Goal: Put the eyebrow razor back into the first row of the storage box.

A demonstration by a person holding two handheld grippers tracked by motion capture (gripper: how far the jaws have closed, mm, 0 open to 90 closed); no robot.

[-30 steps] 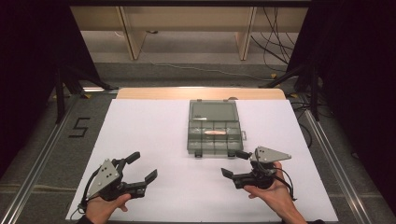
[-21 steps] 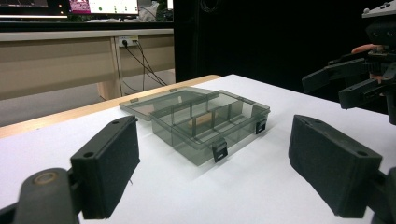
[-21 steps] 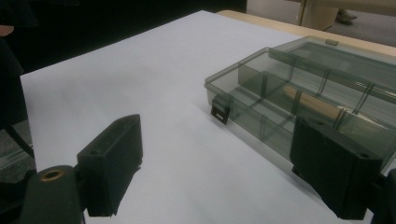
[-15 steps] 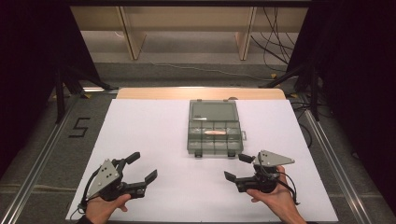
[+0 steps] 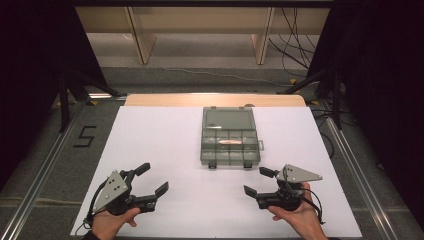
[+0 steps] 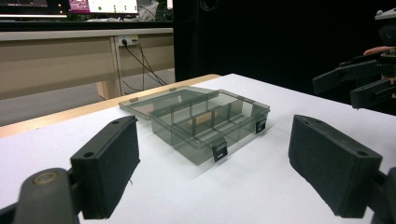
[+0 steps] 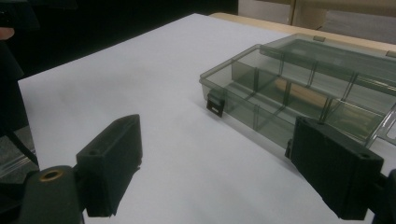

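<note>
A smoky clear compartment box [image 5: 230,150] lies open mid-table, its lid [image 5: 228,119] flat behind it. A small tan piece [image 5: 231,142] rests in one middle compartment. My left gripper [image 5: 152,179] is open near the front left, empty, and well short of the box. My right gripper [image 5: 258,182] is open at the front right, just in front of the box's near right corner. In the left gripper view the box [image 6: 210,123] sits beyond the spread jaws of the left gripper [image 6: 215,172]. In the right gripper view the box [image 7: 299,102] is close to the right jaw of the right gripper [image 7: 224,172].
White sheet [image 5: 165,140] covers the table, with a wooden edge [image 5: 215,100] at the far side. Metal rails [image 5: 350,165] run along both sides. A "5" mark [image 5: 84,136] is on the floor at left, and cables [image 5: 295,45] lie behind.
My right gripper has drawn back a little toward the table's front edge and slightly right. The left gripper and the box have stayed put.
</note>
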